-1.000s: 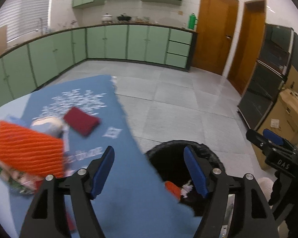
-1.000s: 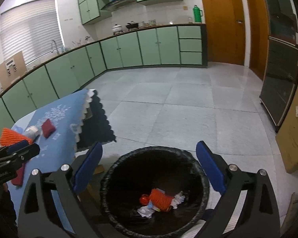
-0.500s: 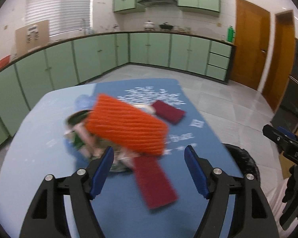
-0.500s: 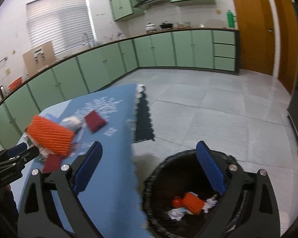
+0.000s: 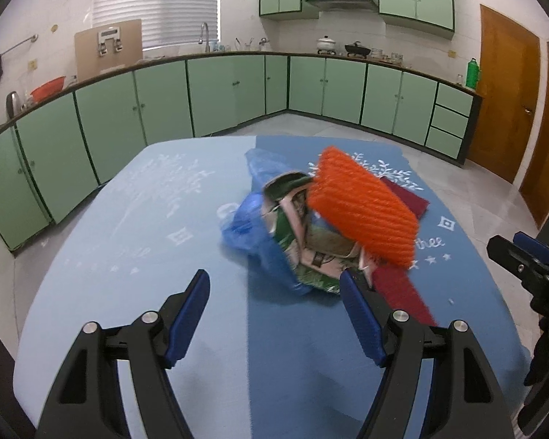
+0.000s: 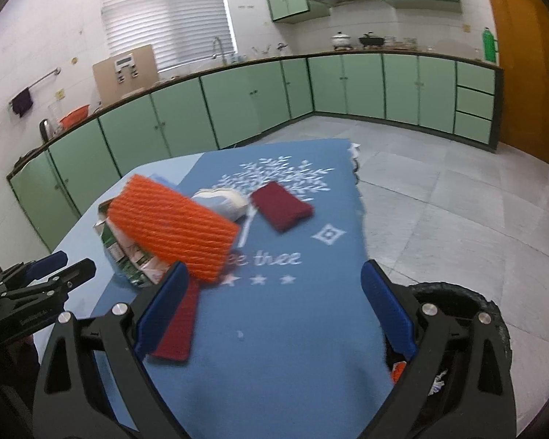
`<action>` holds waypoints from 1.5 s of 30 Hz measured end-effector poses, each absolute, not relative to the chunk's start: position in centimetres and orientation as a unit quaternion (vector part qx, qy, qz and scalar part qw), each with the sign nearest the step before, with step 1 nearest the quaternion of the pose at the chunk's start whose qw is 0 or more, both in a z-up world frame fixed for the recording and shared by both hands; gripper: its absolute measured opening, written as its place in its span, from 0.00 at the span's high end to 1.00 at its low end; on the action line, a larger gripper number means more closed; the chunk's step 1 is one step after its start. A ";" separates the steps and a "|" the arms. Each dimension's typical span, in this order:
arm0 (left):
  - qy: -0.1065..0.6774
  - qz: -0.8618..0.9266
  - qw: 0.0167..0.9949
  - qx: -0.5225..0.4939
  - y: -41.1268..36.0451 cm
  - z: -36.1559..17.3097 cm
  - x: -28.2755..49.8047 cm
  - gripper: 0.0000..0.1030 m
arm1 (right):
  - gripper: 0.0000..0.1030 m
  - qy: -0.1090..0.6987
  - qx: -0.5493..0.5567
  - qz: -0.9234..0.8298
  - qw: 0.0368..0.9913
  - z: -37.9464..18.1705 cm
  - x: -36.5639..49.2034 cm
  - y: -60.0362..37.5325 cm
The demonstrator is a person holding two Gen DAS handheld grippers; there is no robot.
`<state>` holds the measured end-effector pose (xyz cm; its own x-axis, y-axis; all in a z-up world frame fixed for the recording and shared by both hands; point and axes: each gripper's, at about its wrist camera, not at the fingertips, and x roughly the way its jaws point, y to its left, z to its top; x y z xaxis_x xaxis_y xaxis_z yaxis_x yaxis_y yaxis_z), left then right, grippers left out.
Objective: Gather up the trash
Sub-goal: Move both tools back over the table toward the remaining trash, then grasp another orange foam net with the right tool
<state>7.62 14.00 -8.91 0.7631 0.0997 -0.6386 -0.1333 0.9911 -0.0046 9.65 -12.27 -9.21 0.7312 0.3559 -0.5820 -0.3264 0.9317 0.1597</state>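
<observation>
A trash pile lies mid-table: an orange ribbed mesh sleeve (image 5: 362, 210) (image 6: 174, 226) on top of a crumpled blue plastic bag (image 5: 254, 230) and torn green-and-white packaging (image 5: 313, 252) (image 6: 128, 252). A dark red pad (image 5: 400, 291) (image 6: 177, 323) lies in front of the pile, a second one (image 6: 282, 209) (image 5: 408, 203) behind it. My left gripper (image 5: 274, 318) is open and empty, just short of the pile. My right gripper (image 6: 274, 314) is open and empty over the blue tablecloth (image 6: 296, 329). The black trash bin (image 6: 468, 333) stands at the lower right, holding some litter.
A white crumpled item (image 6: 223, 199) lies behind the orange sleeve. The table edge drops off to the tiled floor (image 6: 457, 197) on the right. Green cabinets (image 5: 238, 91) line the far walls. The right gripper's tip (image 5: 519, 252) shows at the left view's right edge.
Both grippers swung left from the bin toward the table. The trash pile now sits centred ahead of my left gripper, and the bin has slid to the right view's corner.
</observation>
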 end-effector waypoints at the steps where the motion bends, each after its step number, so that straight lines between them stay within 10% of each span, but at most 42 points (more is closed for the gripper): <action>1: 0.339 0.064 0.938 -0.025 14.2 -9.0 7.6 0.30 | 0.10 0.318 0.021 0.187 0.929 -9.2 9.8 -11.8; 30: 0.345 0.114 0.931 -0.046 19.7 -10.0 9.5 0.30 | 0.11 0.359 -0.030 0.268 0.894 -10.6 15.4 -2.5; 45: 0.348 0.109 0.929 -0.055 19.5 -10.0 9.6 0.30 | 0.74 0.381 -0.016 0.338 0.861 -11.3 15.1 -2.3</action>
